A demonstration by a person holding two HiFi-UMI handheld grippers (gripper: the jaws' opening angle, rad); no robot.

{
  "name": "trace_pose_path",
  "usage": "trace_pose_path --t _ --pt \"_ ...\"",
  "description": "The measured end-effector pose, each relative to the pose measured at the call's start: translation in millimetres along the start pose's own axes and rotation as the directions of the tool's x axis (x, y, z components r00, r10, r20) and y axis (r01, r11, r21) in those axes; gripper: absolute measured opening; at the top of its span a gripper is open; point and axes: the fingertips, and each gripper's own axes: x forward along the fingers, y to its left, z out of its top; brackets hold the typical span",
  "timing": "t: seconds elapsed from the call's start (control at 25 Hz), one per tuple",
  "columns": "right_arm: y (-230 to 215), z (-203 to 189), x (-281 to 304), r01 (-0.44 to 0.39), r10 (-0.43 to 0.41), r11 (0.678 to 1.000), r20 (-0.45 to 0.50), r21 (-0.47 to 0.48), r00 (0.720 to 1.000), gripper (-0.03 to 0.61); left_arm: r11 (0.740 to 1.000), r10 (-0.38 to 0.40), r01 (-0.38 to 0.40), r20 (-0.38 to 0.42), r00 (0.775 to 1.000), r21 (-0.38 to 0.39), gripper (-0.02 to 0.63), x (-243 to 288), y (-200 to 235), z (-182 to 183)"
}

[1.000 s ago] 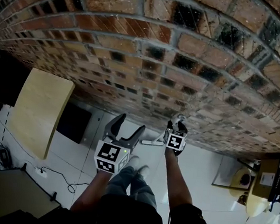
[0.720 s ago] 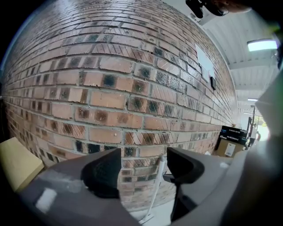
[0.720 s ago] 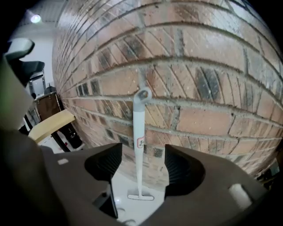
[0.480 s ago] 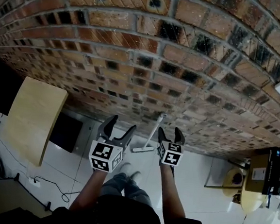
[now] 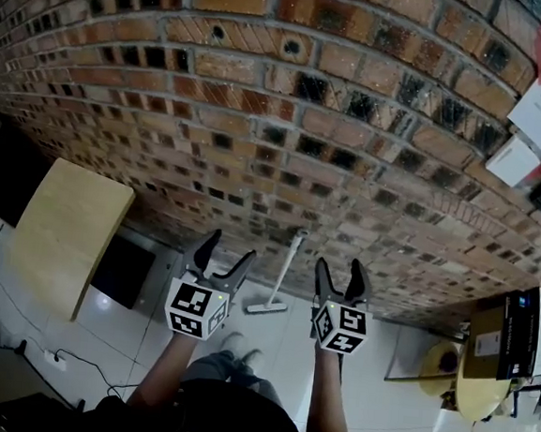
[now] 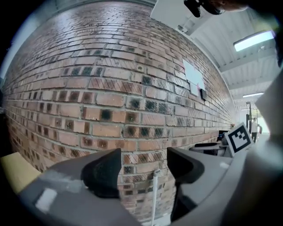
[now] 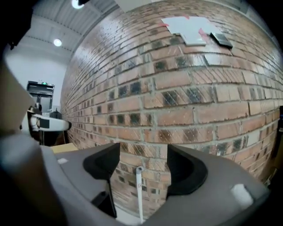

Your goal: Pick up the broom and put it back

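broom: your white long-handled broom (image 5: 282,273) leans on the red brick wall (image 5: 260,115), head on the pale tiled floor (image 5: 385,361), beyond and between both claws | left gripper (image 5: 228,246): your jaws spread, nothing pinched | right gripper (image 5: 341,265): your jaws have just been opening, now spread, empty, clear of the broom

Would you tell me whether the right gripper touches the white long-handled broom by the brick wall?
Apart. Head view shows brick wall between the right gripper and the white long-handled broom; the gripper's jaws, just opened, hold nothing.
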Motion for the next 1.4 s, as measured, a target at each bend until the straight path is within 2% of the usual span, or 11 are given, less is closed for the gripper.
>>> trace_pose_path --t 0.16,0.28,0.4,0.6,0.68,0.8,0.88,1.0,1.16,1.4 --pt "10.9 35.3 -37.8 -0.031 0.031 1.0 0.133 -0.004 0.991 0.328 0.999 0.007 -0.009 0.037 0.999 0.053 0.325 -23.6 -19.3 12.3" --pt "28.3 61.9 -65.2 -0.031 0.038 0.999 0.237 -0.034 0.971 0.351 0.996 0.026 -0.033 0.084 0.996 0.089 0.325 -47.9 -24.3 24.1" --pt "52.7 73.9 -92.3 -0.019 0.042 0.997 0.296 -0.08 0.954 0.367 0.994 0.028 -0.04 0.118 0.993 0.103 0.327 -73.9 -24.9 31.2" --pt "97.9 63.3 -141.9 -0.04 0.061 0.996 0.304 -0.075 0.951 0.377 0.994 0.037 -0.053 0.154 0.987 0.098 0.342 -133.8 -30.5 25.9" --pt "119.1 56.2 -166.3 -0.06 0.074 0.997 0.294 -0.055 0.953 0.377 0.995 0.033 -0.049 0.168 0.985 0.089 0.345 -166.3 -33.6 19.0" --pt "156.6 47.7 -213.4 -0.091 0.111 0.992 0.286 -0.083 0.952 0.355 0.996 0.047 -0.061 0.179 0.983 0.07 0.348 -226.0 -36.2 3.1" --pt "182.4 40.8 -246.5 -0.075 0.102 0.991 0.277 -0.109 0.955 0.337 0.995 0.054 -0.068 0.177 0.983 0.076 0.348 -266.8 -37.5 -4.4" --pt "212.9 28.5 -284.3 -0.032 0.061 0.992 0.247 -0.119 0.967 0.347 0.994 0.038 -0.055 0.18 0.983 0.091 0.348 -312.2 -42.3 -4.4" --pt "231.4 16.6 -316.7 -0.003 0.021 0.996 0.188 -0.094 0.982 0.414 0.995 0.006 -0.025 0.19 0.982 0.097 0.348 -347.3 -57.9 4.8" --pt "214.3 32.2 -353.9 0.054 -0.029 0.993 0.228 -0.102 0.973 0.42 0.993 -0.03 0.006 0.206 0.978 0.117 0.347 -357.4 -92.3 20.8"
